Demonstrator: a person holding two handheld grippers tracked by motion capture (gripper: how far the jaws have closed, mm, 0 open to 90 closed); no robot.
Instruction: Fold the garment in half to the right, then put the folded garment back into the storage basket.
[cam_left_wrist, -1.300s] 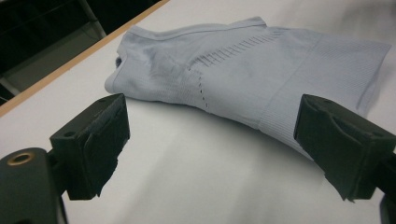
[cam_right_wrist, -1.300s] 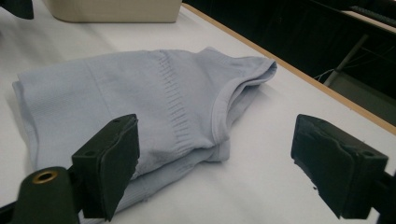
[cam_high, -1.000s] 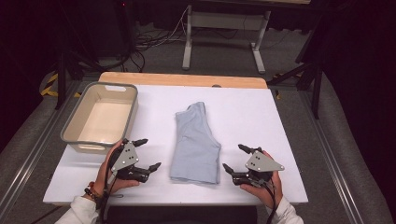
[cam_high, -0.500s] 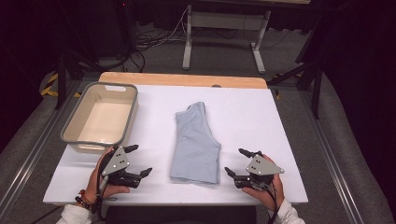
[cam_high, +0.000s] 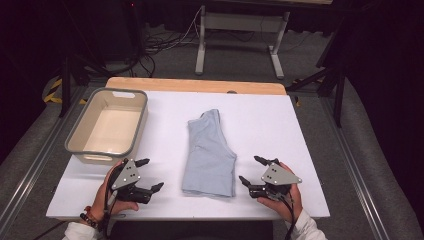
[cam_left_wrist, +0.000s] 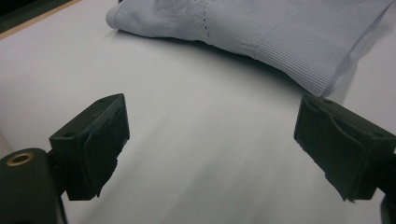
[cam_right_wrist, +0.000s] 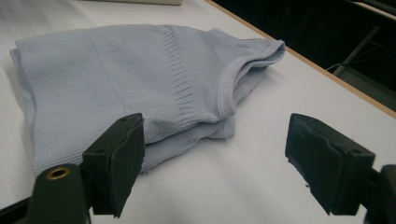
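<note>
Pale-blue ribbed knit garment (cam_high: 209, 155), folded into a long narrow stack, flat on the white tabletop (cam_high: 280, 125) about midway across and nearer the person's edge than the far wooden edge. Narrow end toward the far side, wider end toward the near side, with layered hems stacked at one corner as seen in the right gripper view. To its left and well apart, a grey-rimmed, cream-lined bin (cam_high: 80, 131), upright near the tabletop's left edge. Left gripper (cam_high: 152, 174) held low just in front of the bin's near wall, pointed rightward at the garment's near left side, jaws spread wide with nothing but bare white surface between them; cloth ahead of them in the left gripper view, near but not touching. Right gripper (cam_high: 250, 169) mirrored on the other side, held in a hand near the front edge, aimed leftward at the garment's near right corner, jaws likewise parted wide and gripping nothing. From the right gripper view, one black jaw in front of the folded edge, whether grazing it or just short of it not possible to tell; the other jaw over bare tabletop. Sleeves and cables at the bottom of the high view.
</note>
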